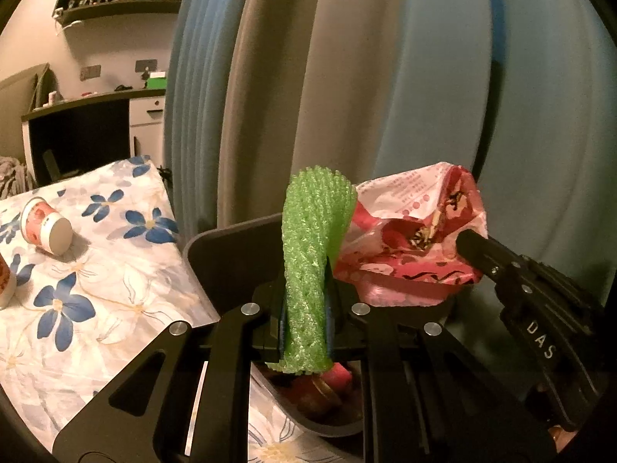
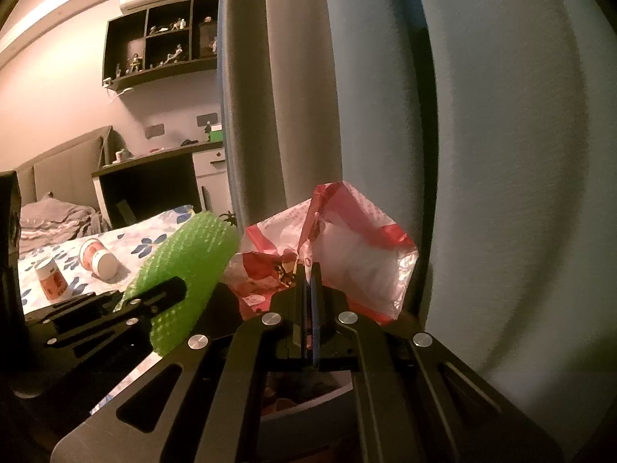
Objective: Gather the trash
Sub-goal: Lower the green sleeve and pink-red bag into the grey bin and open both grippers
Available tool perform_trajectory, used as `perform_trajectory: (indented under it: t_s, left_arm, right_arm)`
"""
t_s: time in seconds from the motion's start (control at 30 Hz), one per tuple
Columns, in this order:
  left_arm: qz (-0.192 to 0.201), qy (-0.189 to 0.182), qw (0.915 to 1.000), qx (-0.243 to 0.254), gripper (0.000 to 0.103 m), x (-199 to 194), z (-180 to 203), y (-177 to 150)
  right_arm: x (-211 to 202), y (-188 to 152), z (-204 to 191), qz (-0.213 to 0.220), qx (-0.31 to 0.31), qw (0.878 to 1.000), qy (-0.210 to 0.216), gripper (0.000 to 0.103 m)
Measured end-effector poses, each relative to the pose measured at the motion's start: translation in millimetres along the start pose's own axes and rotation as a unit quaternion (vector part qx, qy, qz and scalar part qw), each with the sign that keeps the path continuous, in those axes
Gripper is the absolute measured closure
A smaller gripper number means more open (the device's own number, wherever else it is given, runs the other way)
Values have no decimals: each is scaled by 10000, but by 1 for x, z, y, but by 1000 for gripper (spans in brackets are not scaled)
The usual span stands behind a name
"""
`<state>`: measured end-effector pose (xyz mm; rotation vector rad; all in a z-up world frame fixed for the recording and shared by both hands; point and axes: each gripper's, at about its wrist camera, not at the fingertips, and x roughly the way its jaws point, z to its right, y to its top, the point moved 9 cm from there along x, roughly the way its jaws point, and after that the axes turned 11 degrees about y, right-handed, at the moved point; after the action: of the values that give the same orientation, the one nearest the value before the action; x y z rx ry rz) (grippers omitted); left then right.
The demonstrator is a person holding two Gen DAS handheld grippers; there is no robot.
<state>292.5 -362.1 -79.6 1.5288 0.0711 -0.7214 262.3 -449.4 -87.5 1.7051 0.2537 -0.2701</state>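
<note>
My left gripper point(image 1: 307, 277) is shut on a green foam net sleeve point(image 1: 314, 231), which stands up out of the jaws. Just right of it, my right gripper point(image 1: 468, 241) is shut on a crumpled pink and red snack bag point(image 1: 401, 227). In the right wrist view the right gripper point(image 2: 308, 272) pinches the snack bag point(image 2: 347, 254) at its edge, and the foam net point(image 2: 193, 266) sits in the left gripper point(image 2: 169, 287) on the left. Both hang over a dark bin point(image 1: 204, 266) with some trash point(image 1: 339, 380) in it.
Two paper cups point(image 2: 98, 258) point(image 2: 52, 274) lie on the flowered bedsheet point(image 1: 96, 289) to the left of the bin. A blue-grey curtain point(image 1: 385, 96) hangs close behind the bin. A desk and wall shelves point(image 2: 162, 50) stand at the far left.
</note>
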Motion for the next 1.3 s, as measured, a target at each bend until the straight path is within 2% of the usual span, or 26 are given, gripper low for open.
perform_trajectory:
  t_s: [0.2, 0.4, 0.5, 0.57, 0.83, 0.93, 1.0, 1.07, 1.13, 1.3]
  left_arm:
    - [-27, -89, 10000, 2, 87, 1, 3, -2]
    - [-41, -96, 9999, 27, 80, 1, 2, -4]
    - [-33, -106, 9999, 18, 71, -1, 1, -4]
    - [-12, -95, 10000, 20, 60, -2, 1, -4]
    - [48, -55, 10000, -56, 31, -7, -8, -4]
    - [91, 29, 9998, -186, 21, -9, -17, -3]
    - [93, 60, 9994, -322, 17, -11, -25, -2]
    - [87, 128, 9991, -407, 12, -13, -33, -2]
    - [88, 237, 9986, -455, 10, -15, -41, -2]
    - [174, 456, 9970, -604, 6, -30, -62, 1]
  right_arm:
    - [6, -4, 2, -89, 45, 9999, 80, 101]
    - [7, -6, 6, -135, 94, 9998, 135, 101]
    - [8, -7, 7, -161, 102, 9997, 151, 100]
    - [9, -6, 6, -158, 109, 9997, 167, 100]
    - [10, -5, 10, -190, 135, 9995, 210, 97]
    - [8, -3, 11, -169, 151, 9995, 203, 92]
    - [7, -2, 11, -146, 165, 9995, 216, 76]
    - [6, 0, 11, -97, 171, 9996, 210, 71]
    - [5, 1, 10, -71, 167, 9996, 208, 69]
    - [-3, 5, 4, 52, 141, 9997, 216, 46]
